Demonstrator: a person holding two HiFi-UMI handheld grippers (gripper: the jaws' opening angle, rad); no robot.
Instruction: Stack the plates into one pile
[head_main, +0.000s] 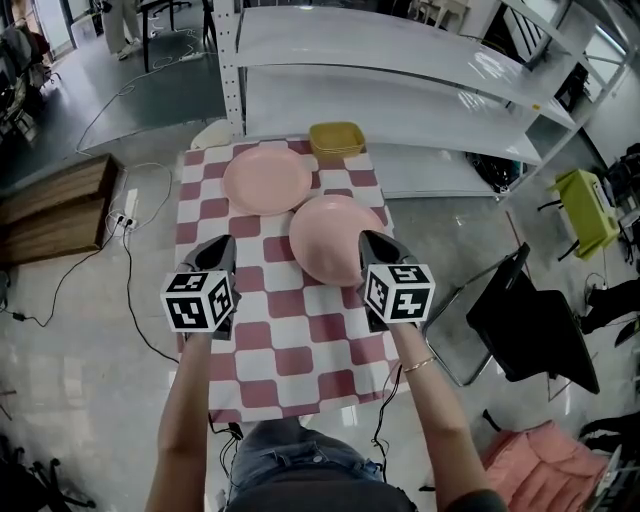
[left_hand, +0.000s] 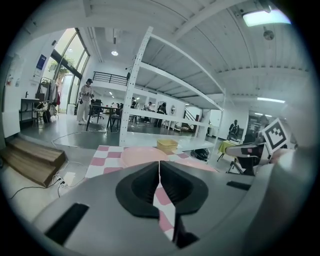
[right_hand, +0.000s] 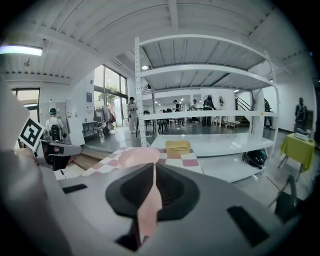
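Two pink plates are over the pink-and-white checked table. The far plate lies flat on the cloth. The nearer plate is gripped at its right rim by my right gripper. In the right gripper view that pale pink rim fills the slit between the shut jaws of my right gripper. At the table's left side my left gripper is shut and holds nothing. In the left gripper view only checked cloth shows through its closed jaws, with the far plate ahead.
A yellow container stands at the table's back edge, behind the plates. White metal shelving rises beyond it. A black chair is to the right, a wooden bench to the left, and cables lie on the floor.
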